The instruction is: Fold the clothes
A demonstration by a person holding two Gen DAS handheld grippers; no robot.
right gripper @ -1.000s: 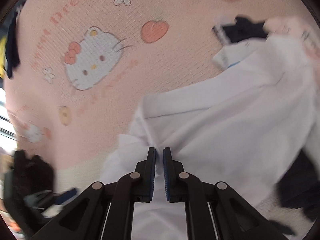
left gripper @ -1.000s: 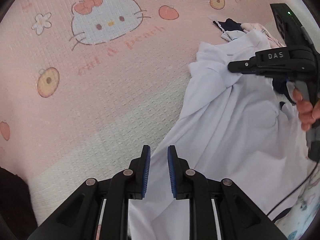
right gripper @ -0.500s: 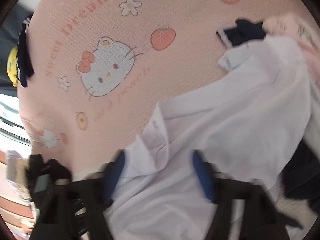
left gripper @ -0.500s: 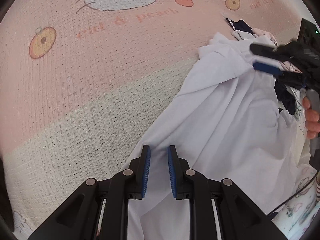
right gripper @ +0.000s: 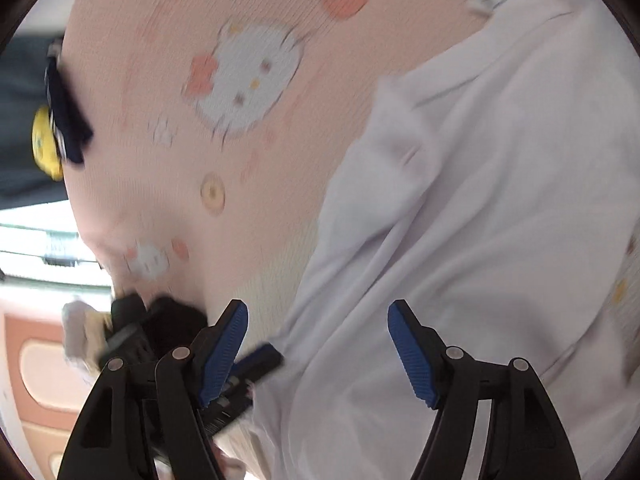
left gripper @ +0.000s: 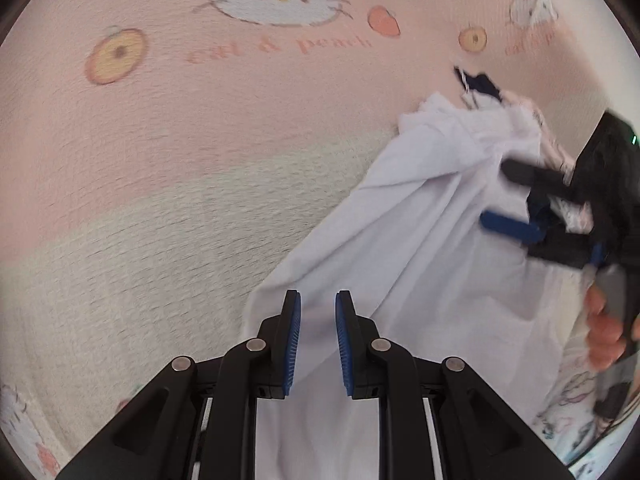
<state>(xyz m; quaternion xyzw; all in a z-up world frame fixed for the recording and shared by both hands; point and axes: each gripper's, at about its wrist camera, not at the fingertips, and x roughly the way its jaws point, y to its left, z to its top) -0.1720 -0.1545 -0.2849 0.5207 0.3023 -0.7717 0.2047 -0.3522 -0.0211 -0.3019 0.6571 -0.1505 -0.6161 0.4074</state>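
A white garment (left gripper: 420,260) lies crumpled on the pink cartoon-cat bedspread (left gripper: 200,140), stretching from the lower middle to the upper right. My left gripper (left gripper: 318,300) points steeply down over its near edge. The jaws stand narrowly apart, and the cloth shows through the gap without being pinched. My right gripper (left gripper: 496,200) hovers over the garment's far right part, held by a hand (left gripper: 604,328). In the right wrist view the right gripper (right gripper: 318,308) is wide open above the white garment (right gripper: 480,200), nothing pressed between its pads. The left gripper (right gripper: 264,360) shows at lower left.
A navy garment (left gripper: 480,84) and a pink one (left gripper: 536,116) lie beyond the white garment's top. A pale patterned cloth (left gripper: 580,400) sits at lower right. A dark item with a yellow patch (right gripper: 52,136) rests at the bedspread's far edge.
The right gripper's jaws were shut and now stand wide, and it has shifted along the garment. The left gripper has slid over the cloth's edge, its gap unchanged.
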